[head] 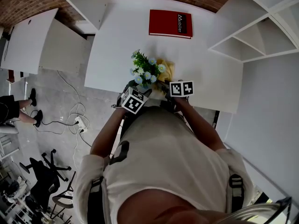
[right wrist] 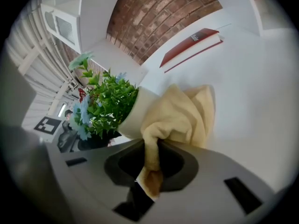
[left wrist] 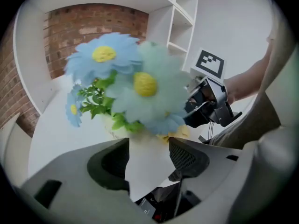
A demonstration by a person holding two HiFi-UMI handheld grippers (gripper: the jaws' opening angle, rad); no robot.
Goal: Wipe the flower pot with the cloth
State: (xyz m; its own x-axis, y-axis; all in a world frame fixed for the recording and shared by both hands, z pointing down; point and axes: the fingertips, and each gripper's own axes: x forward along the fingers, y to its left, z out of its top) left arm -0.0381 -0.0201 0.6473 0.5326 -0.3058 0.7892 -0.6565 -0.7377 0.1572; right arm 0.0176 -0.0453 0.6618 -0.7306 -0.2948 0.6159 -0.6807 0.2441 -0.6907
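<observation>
The white rectangular tabletop (head: 121, 41) stretches out in front of me. On its far side, well apart from everything else, a flat red hardcover book (head: 170, 23) lies face up, with a dark band at its right end. Near the front edge is a round white flower pot (right wrist: 133, 113) of green leaves and pale blue flowers. Its base is hidden from me. A soft pale yellow cloth (right wrist: 182, 115) is bunched against the pot's side.

White flower pot (right wrist: 134, 115); pale yellow cloth (right wrist: 180, 115) bunched against its side
</observation>
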